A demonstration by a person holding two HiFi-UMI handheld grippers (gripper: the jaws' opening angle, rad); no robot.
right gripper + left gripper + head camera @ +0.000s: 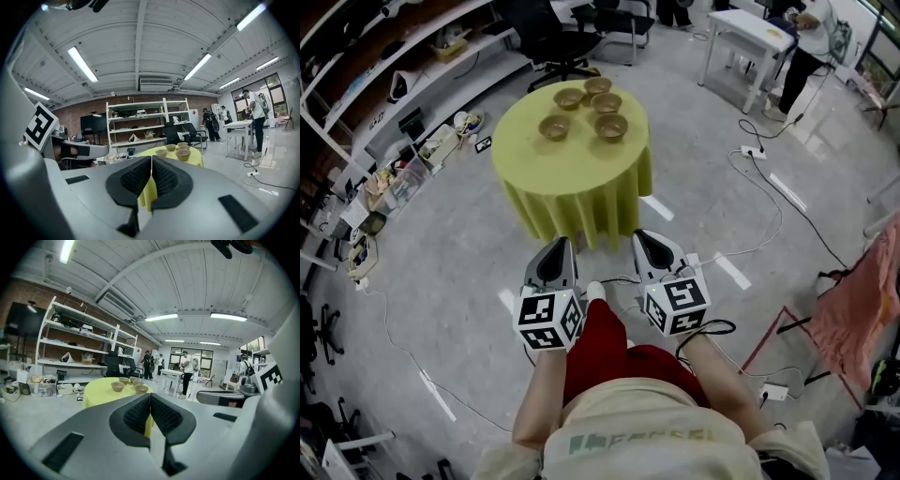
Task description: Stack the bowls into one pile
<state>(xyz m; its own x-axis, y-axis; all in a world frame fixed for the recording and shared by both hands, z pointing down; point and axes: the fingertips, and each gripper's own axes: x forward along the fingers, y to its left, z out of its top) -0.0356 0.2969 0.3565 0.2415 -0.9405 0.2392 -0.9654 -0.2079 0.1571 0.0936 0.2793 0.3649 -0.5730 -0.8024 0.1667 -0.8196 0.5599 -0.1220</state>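
Several tan bowls [554, 127] stand apart from one another on a round table [572, 178] covered with a yellow-green cloth, ahead of me in the head view. Both grippers hang well short of the table, over the floor. My left gripper [560, 247] is shut with nothing in it, and my right gripper [643, 237] beside it is shut and empty too. In the left gripper view the bowls [117, 386] show small beyond the closed left gripper [150, 398]. In the right gripper view the bowls [183, 154] sit past the closed right gripper [152, 160].
Shelving [403, 75] with clutter lines the left wall. Office chairs [553, 42] stand behind the table. A white table [750, 37] with a person beside it is at the back right. Cables [769, 202] cross the floor, and a red cloth [862, 300] hangs at the right.
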